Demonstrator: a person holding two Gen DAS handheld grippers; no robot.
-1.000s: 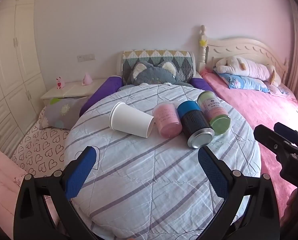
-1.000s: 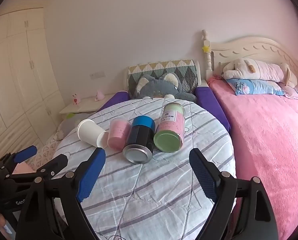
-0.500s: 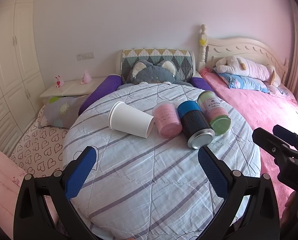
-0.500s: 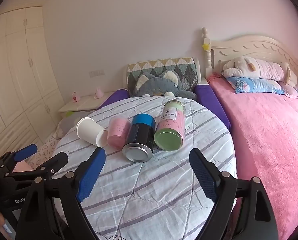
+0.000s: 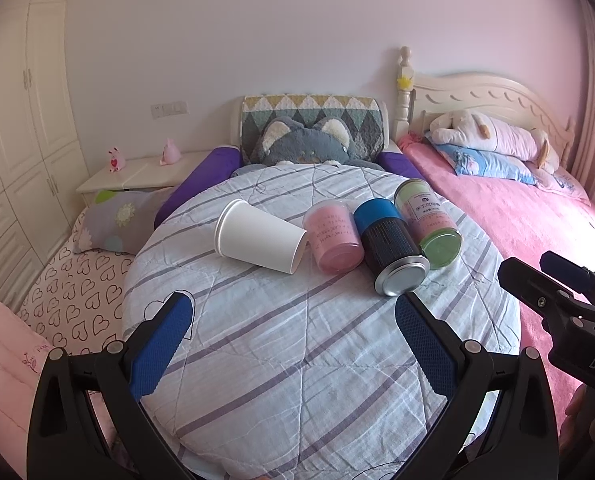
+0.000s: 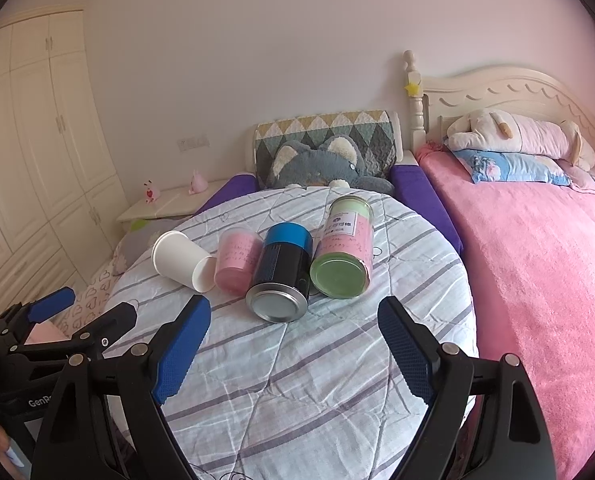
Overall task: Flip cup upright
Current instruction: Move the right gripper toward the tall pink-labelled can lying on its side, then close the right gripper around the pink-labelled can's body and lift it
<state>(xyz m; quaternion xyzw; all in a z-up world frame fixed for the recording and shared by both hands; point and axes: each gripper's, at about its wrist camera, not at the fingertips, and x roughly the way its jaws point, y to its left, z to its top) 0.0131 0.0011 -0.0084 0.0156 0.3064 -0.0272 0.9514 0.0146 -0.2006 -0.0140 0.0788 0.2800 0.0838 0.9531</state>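
Observation:
Several containers lie on their sides in a row on a round table with a striped quilt: a white paper cup at the left, then a pink cup, a black can with a blue cap and a pink jar with a green lid. My left gripper is open and empty, short of the cups. My right gripper is open and empty, in front of the black can; it also shows in the left wrist view.
A pink bed runs along the table's right side. A grey plush and purple cushions sit behind the table. A nightstand and a heart-print mattress lie left. Wardrobe doors line the left wall.
Both grippers have moved slightly, so the view has shifted a little. The cups have not moved, and both grippers stay open.

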